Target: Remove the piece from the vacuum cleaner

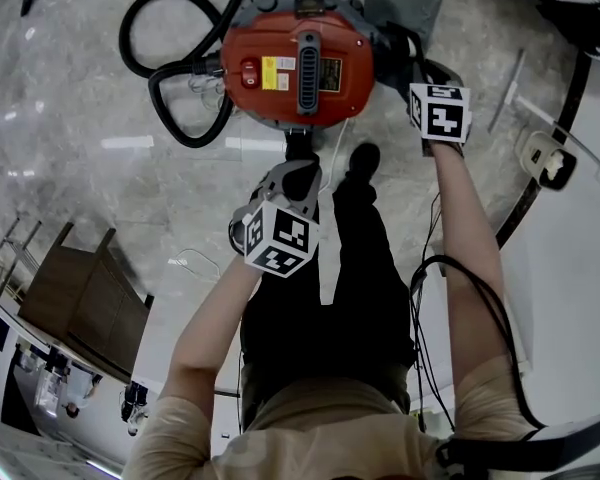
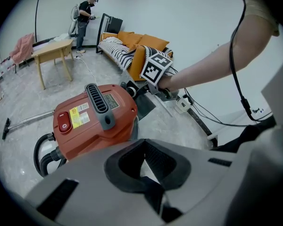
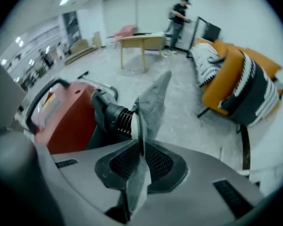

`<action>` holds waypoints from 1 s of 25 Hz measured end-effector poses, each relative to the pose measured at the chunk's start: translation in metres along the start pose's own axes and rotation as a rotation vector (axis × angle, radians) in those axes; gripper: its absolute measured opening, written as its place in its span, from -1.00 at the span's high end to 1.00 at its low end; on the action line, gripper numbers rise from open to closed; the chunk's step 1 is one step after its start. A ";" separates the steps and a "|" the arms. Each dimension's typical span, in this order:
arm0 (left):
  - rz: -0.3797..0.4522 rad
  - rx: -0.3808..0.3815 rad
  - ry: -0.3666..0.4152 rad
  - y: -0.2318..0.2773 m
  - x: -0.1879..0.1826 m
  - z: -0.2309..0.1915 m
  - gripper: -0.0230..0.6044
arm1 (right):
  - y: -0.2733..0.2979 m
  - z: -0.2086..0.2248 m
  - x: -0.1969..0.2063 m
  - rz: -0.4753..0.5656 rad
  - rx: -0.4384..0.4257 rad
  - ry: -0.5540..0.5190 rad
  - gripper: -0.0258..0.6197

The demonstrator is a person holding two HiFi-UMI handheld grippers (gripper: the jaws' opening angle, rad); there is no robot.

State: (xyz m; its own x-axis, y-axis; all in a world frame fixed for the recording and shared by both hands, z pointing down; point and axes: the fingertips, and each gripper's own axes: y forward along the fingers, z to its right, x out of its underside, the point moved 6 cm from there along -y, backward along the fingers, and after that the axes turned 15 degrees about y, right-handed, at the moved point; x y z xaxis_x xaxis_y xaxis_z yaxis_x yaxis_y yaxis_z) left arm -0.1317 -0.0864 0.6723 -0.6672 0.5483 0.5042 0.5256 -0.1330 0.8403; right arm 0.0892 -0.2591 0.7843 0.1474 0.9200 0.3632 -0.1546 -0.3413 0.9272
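A red canister vacuum cleaner (image 1: pixel 300 63) stands on the marble floor, with its black hose (image 1: pixel 170 28) looped to the left. My right gripper (image 1: pixel 412 56) is at the vacuum's right side, shut on a thin grey sheet-like piece (image 3: pixel 153 102) that stands edge-on between the pads. The piece rises beside a ribbed black hose fitting (image 3: pixel 115 117) on the vacuum (image 3: pixel 68 117). In the head view the same grey piece (image 1: pixel 405 3) shows past the vacuum's right corner. My left gripper (image 2: pixel 142 141) hovers just in front of the vacuum (image 2: pixel 92 119), jaws together and empty.
Behind the vacuum are an orange sofa (image 2: pixel 137 46), a wooden table (image 2: pixel 54 51) and a standing person (image 2: pixel 85 15). A power strip (image 1: pixel 545 158) and cables lie to the right. The vacuum's wand (image 2: pixel 23 123) lies on the floor to the left. Wooden furniture (image 1: pixel 80 298) stands near my left.
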 end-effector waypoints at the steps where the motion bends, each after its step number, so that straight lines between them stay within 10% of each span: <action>1: 0.000 0.001 -0.003 0.000 0.000 0.000 0.91 | -0.001 0.002 -0.002 -0.001 -0.014 0.096 0.82; 8: 0.003 0.005 -0.012 0.000 0.002 0.002 0.91 | 0.001 0.014 0.000 -0.005 -0.118 0.503 0.81; 25: 0.008 0.005 -0.019 0.003 0.002 0.002 0.91 | 0.006 0.024 0.006 -0.023 -0.224 0.843 0.76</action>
State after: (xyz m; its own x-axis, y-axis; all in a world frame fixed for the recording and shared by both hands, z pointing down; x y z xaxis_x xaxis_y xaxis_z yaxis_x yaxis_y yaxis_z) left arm -0.1303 -0.0846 0.6753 -0.6527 0.5632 0.5068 0.5336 -0.1332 0.8352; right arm 0.1131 -0.2601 0.7944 -0.6055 0.7924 0.0732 -0.3619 -0.3561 0.8615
